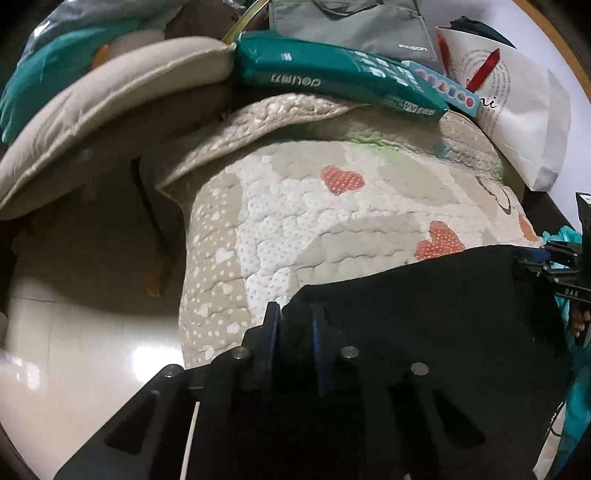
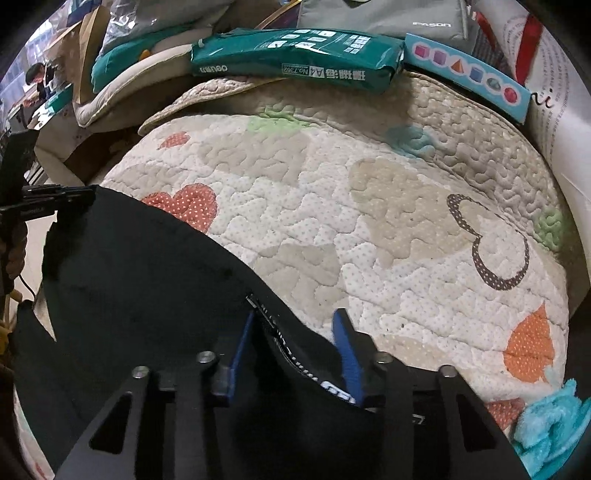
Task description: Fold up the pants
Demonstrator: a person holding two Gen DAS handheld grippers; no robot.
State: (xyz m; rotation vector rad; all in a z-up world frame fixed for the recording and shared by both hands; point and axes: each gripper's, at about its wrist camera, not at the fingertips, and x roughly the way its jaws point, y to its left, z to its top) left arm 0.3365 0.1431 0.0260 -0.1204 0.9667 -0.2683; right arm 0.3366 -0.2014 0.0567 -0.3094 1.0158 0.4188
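Black pants [image 1: 424,295] lie over the near part of a quilted pad with heart prints [image 1: 314,206]. My left gripper [image 1: 294,314] has its blue-padded fingers close together on the pants' left corner. In the right wrist view the pants [image 2: 140,266] spread to the left, with a zipper [image 2: 269,325] at their edge. My right gripper [image 2: 295,328] stands around the zipper edge with its jaws apart, the cloth between them. Each gripper shows at the other view's side: the right one [image 1: 554,262], the left one [image 2: 62,195].
A green paper pack [image 2: 295,59], a blue shapes box [image 2: 469,70], a grey bag [image 2: 384,14] and a white paper bag [image 1: 517,110] line the pad's far edge. A beige cushion [image 1: 110,103] lies far left. Tiled floor [image 1: 85,350] is at the left. A turquoise fluffy cloth [image 2: 550,417] sits at the right.
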